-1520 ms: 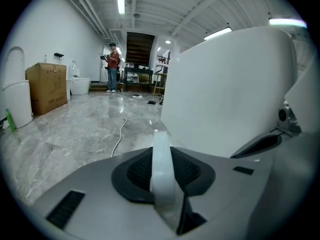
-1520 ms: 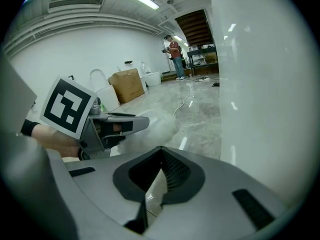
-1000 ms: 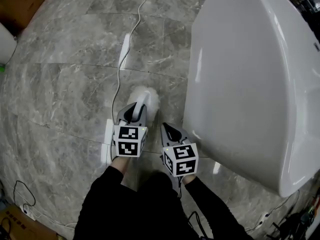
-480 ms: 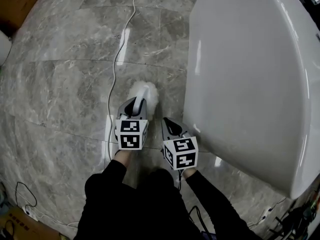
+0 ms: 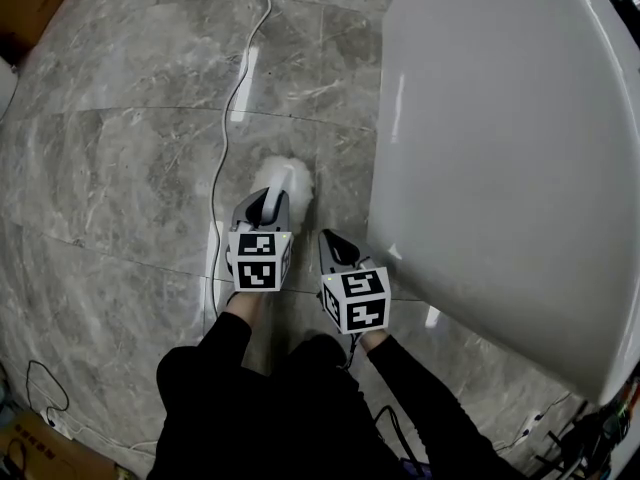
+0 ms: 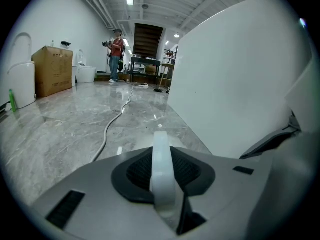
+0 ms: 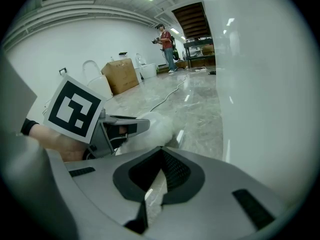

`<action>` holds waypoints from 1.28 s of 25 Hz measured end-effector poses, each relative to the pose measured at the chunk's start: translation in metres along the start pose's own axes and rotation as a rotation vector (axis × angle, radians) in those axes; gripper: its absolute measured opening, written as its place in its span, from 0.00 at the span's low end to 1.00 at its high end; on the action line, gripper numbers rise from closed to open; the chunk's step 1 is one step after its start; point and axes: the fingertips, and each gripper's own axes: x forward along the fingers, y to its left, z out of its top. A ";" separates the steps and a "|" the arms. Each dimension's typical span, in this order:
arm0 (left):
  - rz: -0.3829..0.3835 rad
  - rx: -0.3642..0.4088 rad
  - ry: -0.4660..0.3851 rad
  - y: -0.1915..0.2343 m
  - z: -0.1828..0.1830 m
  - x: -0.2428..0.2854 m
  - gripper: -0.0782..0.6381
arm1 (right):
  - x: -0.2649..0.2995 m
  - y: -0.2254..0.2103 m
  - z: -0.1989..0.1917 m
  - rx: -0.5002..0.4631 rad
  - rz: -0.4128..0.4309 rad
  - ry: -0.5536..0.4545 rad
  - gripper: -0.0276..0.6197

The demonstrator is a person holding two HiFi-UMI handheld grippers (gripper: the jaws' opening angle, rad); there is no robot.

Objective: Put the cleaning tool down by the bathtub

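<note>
Grey marble floor (image 5: 120, 178), with a white bathtub (image 5: 500, 168) filling the right.
Cleaning brush (image 5: 287, 181) sits just left of the tub, its handle clamped in the left tool (image 5: 272, 203). The right tool (image 5: 331, 240) is closed and empty beside it, and a white cable (image 5: 238, 88) runs off to the far left.

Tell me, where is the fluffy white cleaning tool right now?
In the head view the cleaning tool is near centre, handle gripped by the left claw, its fluffy head over the floor just left of the bathtub.

The head view looks steeply down from high above the cleaning brush (image 5: 286, 180). The left gripper view sits close on its handle, the right gripper view just right of it. All three share the bathtub (image 5: 500, 148) wall.
</note>
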 end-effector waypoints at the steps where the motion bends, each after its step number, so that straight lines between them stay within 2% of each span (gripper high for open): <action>1: 0.002 -0.002 0.001 0.001 -0.002 0.001 0.25 | 0.001 -0.001 -0.001 0.000 0.000 0.002 0.04; 10: 0.014 -0.035 0.009 0.007 -0.012 0.007 0.25 | 0.009 -0.004 -0.012 0.004 -0.007 0.023 0.04; 25: 0.025 0.013 0.048 -0.001 -0.027 0.017 0.25 | 0.011 -0.008 -0.019 0.003 -0.015 0.046 0.04; 32: -0.008 0.017 0.078 -0.007 -0.030 0.017 0.29 | 0.011 -0.009 -0.018 0.002 -0.020 0.049 0.04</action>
